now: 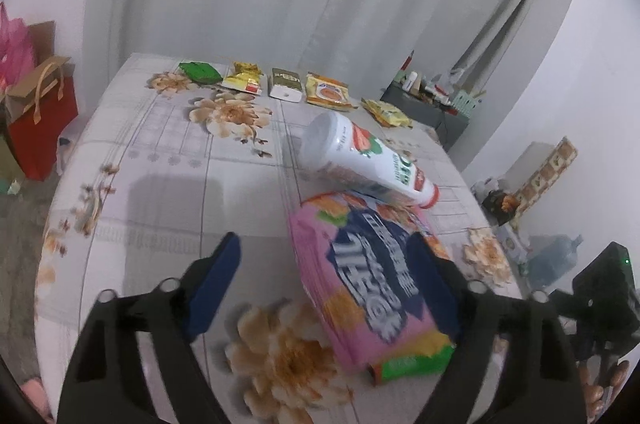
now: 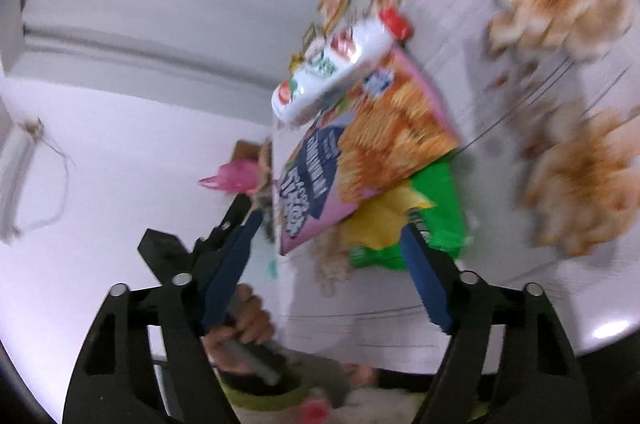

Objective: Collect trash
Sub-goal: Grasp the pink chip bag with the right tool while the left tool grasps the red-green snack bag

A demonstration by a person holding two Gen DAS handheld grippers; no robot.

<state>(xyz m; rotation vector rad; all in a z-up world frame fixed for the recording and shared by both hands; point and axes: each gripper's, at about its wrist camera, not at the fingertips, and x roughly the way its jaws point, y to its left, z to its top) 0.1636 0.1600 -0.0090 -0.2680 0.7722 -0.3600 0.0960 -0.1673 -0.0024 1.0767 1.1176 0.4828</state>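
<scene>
A pink snack box lies on the floral cloth, partly over a green packet. A white bottle with a red cap rests on its side across the box's far end. My left gripper is open around the box: the right pad is against its edge and the left pad stands well clear. The right wrist view is rolled and blurred. In it the box, bottle and green packet lie just ahead of my open right gripper, whose pads do not press on anything.
A row of snack packets lies along the cloth's far edge, from a green one to a yellow one. A red gift bag stands at the left. A cluttered dark side table is at the far right. A hand grips a handle.
</scene>
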